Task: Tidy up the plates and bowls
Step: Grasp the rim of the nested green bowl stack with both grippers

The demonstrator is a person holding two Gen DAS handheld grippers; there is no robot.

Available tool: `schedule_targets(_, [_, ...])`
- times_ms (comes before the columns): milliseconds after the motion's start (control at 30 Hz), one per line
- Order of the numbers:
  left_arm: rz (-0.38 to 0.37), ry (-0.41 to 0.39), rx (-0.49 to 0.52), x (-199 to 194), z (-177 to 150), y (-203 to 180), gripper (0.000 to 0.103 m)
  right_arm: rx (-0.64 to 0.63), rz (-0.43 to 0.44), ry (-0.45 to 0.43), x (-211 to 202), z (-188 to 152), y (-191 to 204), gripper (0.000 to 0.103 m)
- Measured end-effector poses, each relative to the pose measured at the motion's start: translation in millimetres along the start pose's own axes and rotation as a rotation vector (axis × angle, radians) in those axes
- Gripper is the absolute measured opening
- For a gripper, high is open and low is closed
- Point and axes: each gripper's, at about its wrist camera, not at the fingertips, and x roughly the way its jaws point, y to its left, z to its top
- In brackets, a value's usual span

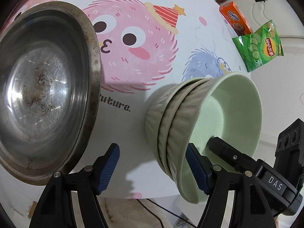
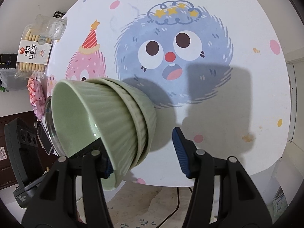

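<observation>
Left wrist: snack packs (image 1: 258, 47) beyond bowls (image 1: 190, 121), seemingly.

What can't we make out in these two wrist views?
- Right wrist view: the right gripper's left pad is mostly hidden behind the top green bowl; contact is unclear.
- Left wrist view: the steel basin is cut off by the left edge.
- Both views: the nested lower bowls overlap; their count is uncertain.
- Right wrist view: the clear object is hidden behind the bowl.

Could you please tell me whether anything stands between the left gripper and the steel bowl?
Nothing visible does. The left gripper is open over bare tablecloth, with the steel bowl just beyond one finger; the stacked green bowls sit on the other side.
</observation>
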Motion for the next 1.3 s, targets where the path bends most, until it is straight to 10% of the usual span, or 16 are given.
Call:
schedule_targets(433, [-0.059,-0.017,0.007,-8.3,-1.0,-5.1,0.028,-0.036,0.064,0.008,1.3,1.8,3.7,0.038])
schedule_targets(1300, [-0.047,0.007,0.049,-6.1,0.5,-7.5,0.027,-0.034,0.041,0.004,1.0,-4.7,5.9,0.033])
